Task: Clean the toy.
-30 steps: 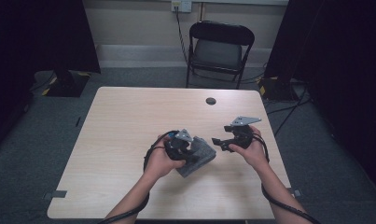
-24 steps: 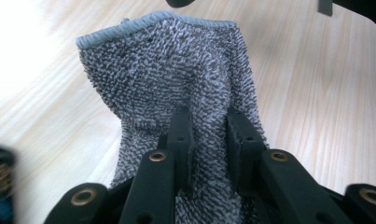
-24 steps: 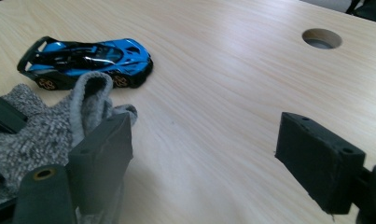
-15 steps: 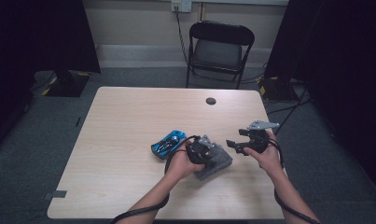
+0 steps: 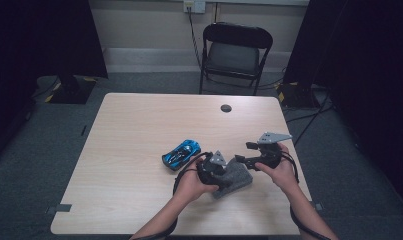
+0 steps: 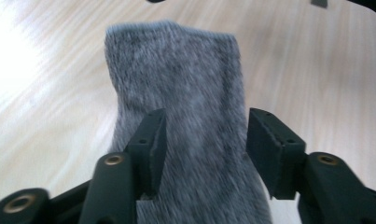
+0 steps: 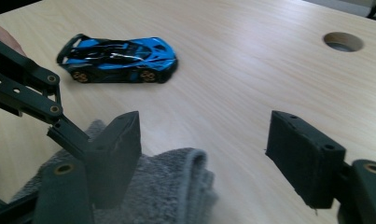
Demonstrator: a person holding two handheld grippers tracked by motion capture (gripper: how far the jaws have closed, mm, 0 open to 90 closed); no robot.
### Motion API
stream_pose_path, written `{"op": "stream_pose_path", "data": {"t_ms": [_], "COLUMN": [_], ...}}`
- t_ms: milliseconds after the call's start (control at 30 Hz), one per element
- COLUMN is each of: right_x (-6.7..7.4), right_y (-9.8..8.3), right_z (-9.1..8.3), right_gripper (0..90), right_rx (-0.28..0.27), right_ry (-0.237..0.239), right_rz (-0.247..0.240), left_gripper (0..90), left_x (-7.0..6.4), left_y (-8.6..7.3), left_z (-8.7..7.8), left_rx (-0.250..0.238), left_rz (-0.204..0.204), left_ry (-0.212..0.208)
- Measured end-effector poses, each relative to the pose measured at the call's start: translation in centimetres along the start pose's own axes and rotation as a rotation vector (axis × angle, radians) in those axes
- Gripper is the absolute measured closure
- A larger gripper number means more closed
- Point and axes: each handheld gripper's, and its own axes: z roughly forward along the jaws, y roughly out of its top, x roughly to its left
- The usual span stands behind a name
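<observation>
A grey cloth lies on the wooden table, near its front right. My left gripper rests over it. In the left gripper view the jaws of this gripper have just been opening and stand apart, with the cloth lying flat under and between them, not pinched. My right gripper hovers at the cloth's far edge. Its jaws have just been closing a little and stand open, with a fold of cloth low between them. A blue toy car sits left of the cloth.
A round cable hole is cut in the table near its far edge. A black folding chair stands behind the table. Bare tabletop stretches to the left and far side.
The left hand and the grey cloth have shifted right, uncovering the blue car on the table. The left jaws have opened. The right hand moved slightly right.
</observation>
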Motion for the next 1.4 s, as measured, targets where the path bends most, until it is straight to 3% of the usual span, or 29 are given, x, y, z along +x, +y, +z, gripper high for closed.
{"op": "stream_pose_path", "data": {"t_ms": [233, 400, 600, 833, 1100, 1267, 1300, 1400], "right_x": [1.5, 1.9, 1.6, 1.0, 1.9, 2.5, 2.6, 2.7], "right_y": [-0.8, -1.3, -2.3, -3.6, -4.3, -4.8, -4.8, -4.8], "right_z": [1.7, 2.7, 3.3, 2.5, 0.8, -0.5, -0.8, -1.7], "right_gripper": [33.0, 37.3, 41.7, 43.5, 44.6, 39.9, 38.5, 33.9], "right_rx": [0.035, 0.05, 0.081, 0.11, 0.114, 0.097, 0.089, 0.052], "right_ry": [0.04, 0.042, 0.045, 0.061, 0.089, 0.096, 0.094, 0.057], "right_rz": [-0.017, -0.018, -0.008, -0.001, -0.016, -0.004, -0.001, -0.009], "left_gripper": [54.7, 54.2, 55.3, 54.3, 53.3, 52.4, 51.7, 48.0], "left_x": [-1.1, -1.9, -1.3, 0.5, 2.1, 3.2, 3.3, 3.6], "left_y": [-2.0, -3.1, -4.0, -4.0, -3.2, -1.8, -1.5, -0.9], "left_z": [-1.9, -1.0, 0.0, -0.8, 0.2, 1.2, 1.4, 1.6], "left_rx": [-0.024, -0.005, -0.008, 0.001, -0.027, -0.032, -0.028, -0.037], "left_rz": [-0.072, -0.066, -0.063, -0.059, -0.064, -0.053, -0.045, -0.048], "left_ry": [-0.028, -0.053, -0.046, 0.032, 0.092, 0.136, 0.13, 0.14]}}
